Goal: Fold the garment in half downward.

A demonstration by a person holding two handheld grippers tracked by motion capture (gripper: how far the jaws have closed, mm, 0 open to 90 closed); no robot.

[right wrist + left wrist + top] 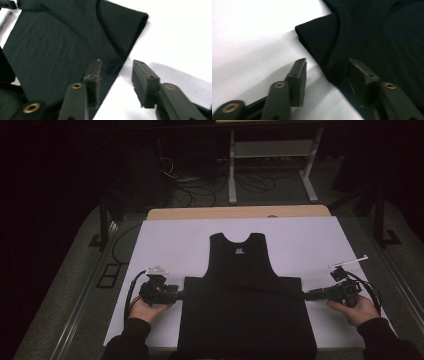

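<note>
black shirt (245,305) lies flat, apparently folded, on white table (165,240).

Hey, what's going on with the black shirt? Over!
Left gripper and right gripper open at the black shirt's side edges. Shirt flat on white table. Nothing blocking.

Shirt (247,305) flat on table (165,240), near edge — left claw (176,295) at left side, right claw (310,295) at right.

shirt (247,305): plain blk | table (165,240): white | fingers (298,80): blk
</note>
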